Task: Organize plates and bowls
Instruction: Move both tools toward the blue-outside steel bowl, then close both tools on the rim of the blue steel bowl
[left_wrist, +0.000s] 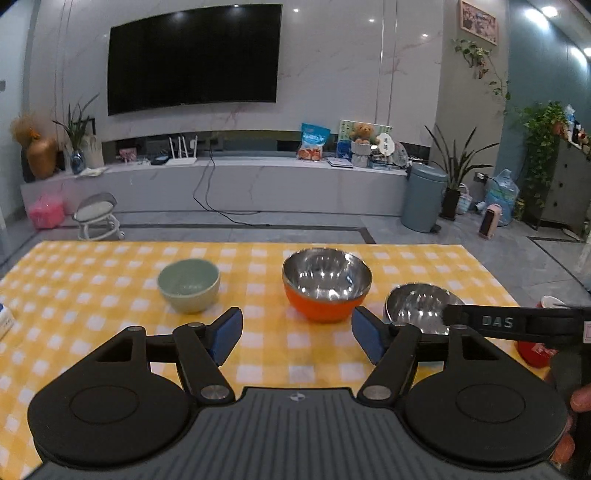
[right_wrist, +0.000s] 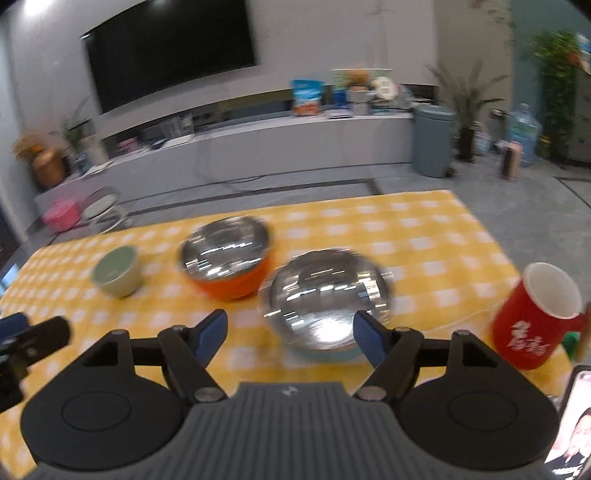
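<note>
On a yellow-and-white checked tablecloth (left_wrist: 92, 280), seen from the left wrist, the left gripper (left_wrist: 297, 334) hovers with its blue-padded jaws spread wide and empty, facing an orange bowl with a steel lining (left_wrist: 325, 290) that stands near the middle of the table. A pale green ceramic bowl (left_wrist: 188, 285) sits well apart to its left, and a second steel bowl (left_wrist: 421, 306) rests just beside the orange one on the right, partly hidden by the black body of the right gripper (left_wrist: 517, 325), which crosses in from the right edge. A red mug (left_wrist: 535, 352) peeks out below that tool, and a wall-mounted television (left_wrist: 194, 57) hangs in the room behind. From the right wrist, in a motion-blurred frame, the right gripper (right_wrist: 290, 336) is likewise open wide and holding nothing, its jaws flanking the near rim of the steel bowl with a light blue outside (right_wrist: 327, 301); whether they touch it cannot be told. The orange bowl (right_wrist: 227, 254) stands just behind and left of it, the green bowl (right_wrist: 115, 271) farther left, and the red mug (right_wrist: 535, 317) stands tilted at the right.
</note>
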